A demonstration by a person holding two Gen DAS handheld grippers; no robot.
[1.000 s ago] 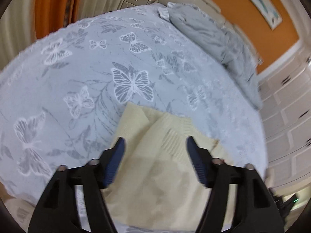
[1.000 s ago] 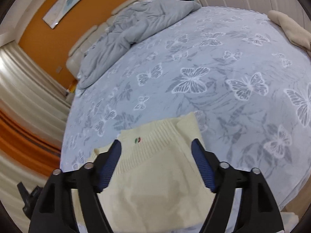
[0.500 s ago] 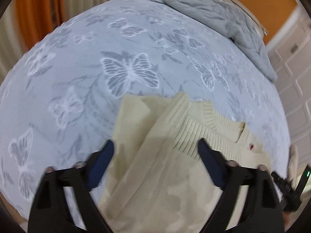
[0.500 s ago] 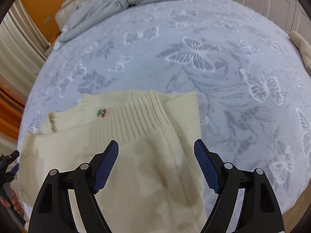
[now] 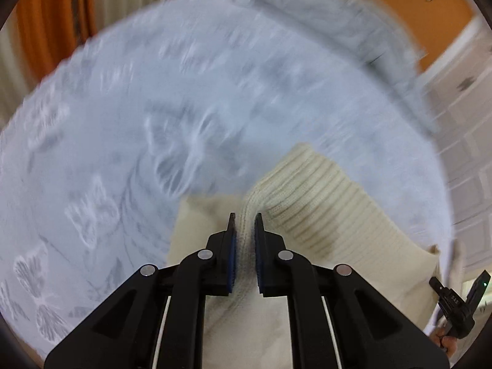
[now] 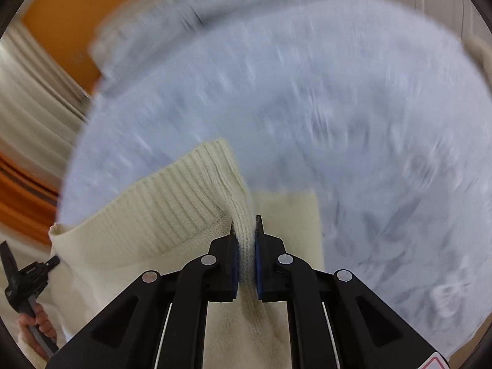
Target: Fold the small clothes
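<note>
So far I have both grippers pinched down on the cream knit sweater point(image 5: 332, 215): the left gripper point(image 5: 245, 224) has its jaws nearly together on a ridge of knit at lower centre of its frame, and the right gripper point(image 6: 245, 227) is clamped the same way on the ribbed edge at lower centre of its own. The sweater lies at the bottom of both frames on the butterfly-print bedspread point(image 5: 153, 123), its ribbed band raised. By my reading only the grasp is made; the fold and smoothing remain.
</note>
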